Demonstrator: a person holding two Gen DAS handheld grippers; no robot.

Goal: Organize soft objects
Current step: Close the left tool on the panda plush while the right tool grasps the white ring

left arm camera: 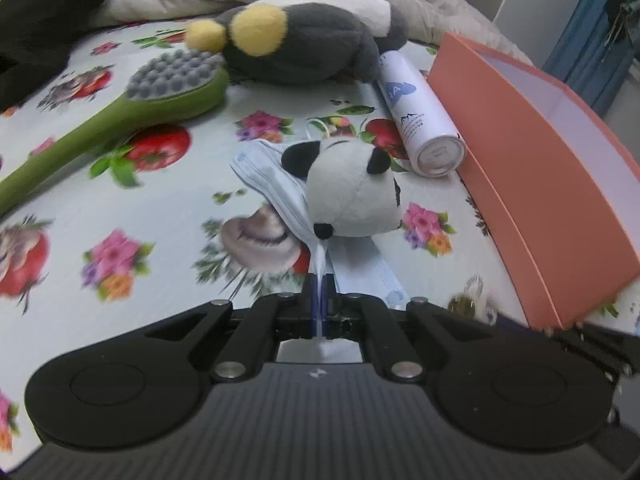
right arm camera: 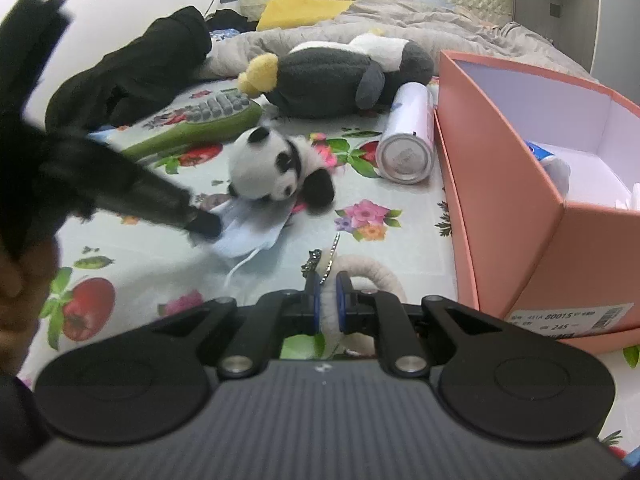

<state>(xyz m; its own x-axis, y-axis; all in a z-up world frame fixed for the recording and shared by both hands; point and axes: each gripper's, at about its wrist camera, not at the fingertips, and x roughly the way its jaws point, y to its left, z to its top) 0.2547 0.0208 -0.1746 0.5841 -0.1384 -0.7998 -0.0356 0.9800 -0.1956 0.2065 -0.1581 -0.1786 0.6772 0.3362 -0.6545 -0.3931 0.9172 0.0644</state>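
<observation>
Now left tool (left arm camera: 319, 280) clamped on face mask (left arm camera: 276, 184), panda (left arm camera: 352, 192) atop.

Left tongs (left arm camera: 319, 280) clamped tight; right tongs (right arm camera: 326, 286) pinching (narrow gap).

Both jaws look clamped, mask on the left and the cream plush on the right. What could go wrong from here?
1. The left gripper pinches only a thin edge of the face mask, and the panda plush lies on it; lifting may drag or tip the panda, or the mask may slip out.
2. The right gripper holds a cream plush piece with a metal chain attached; the chain could snag on the pink box rim.
</observation>
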